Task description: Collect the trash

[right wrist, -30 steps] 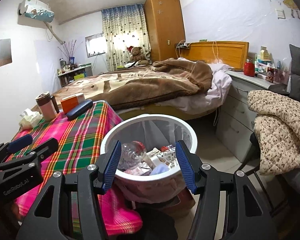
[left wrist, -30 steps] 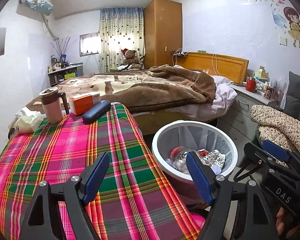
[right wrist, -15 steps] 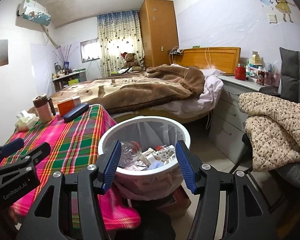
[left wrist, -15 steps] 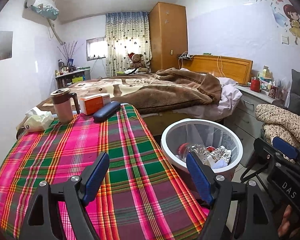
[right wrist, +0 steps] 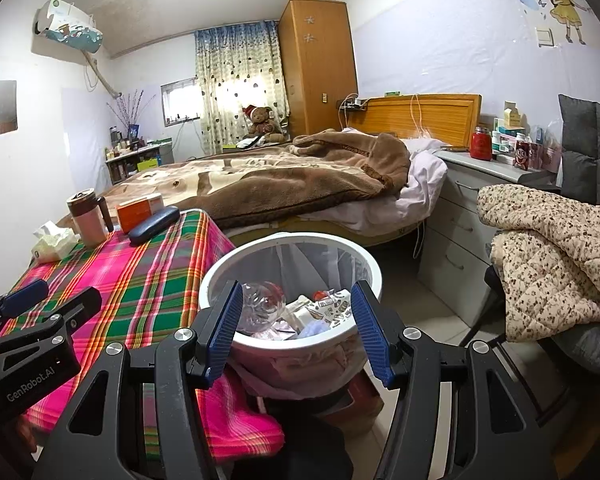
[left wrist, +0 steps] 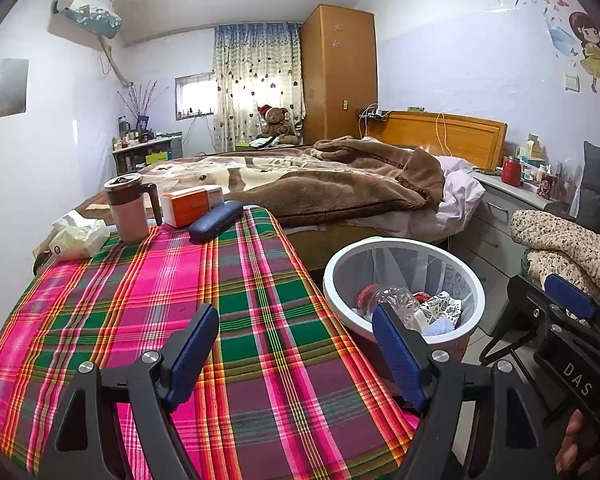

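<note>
Both the left claw (left wrist: 294,354) and right claw (right wrist: 296,330) gape empty by the filled bin (right wrist: 374,270); collecting looks finished unless the tissue pack (left wrist: 78,236) on the tabletop (left wrist: 260,320) counts

Black frames, blue ribbed pads (right wrist: 225,328), silver screws, "GenRobot.AI", "DAS" markings.

"DAS": white letters on the black body of the right gripper (left wrist: 568,308), lower right of the left wrist view. "GenRobot.AI": white letters on the black body of the left gripper (right wrist: 40,300), lower left of the right wrist view. Nothing else legible.
</note>
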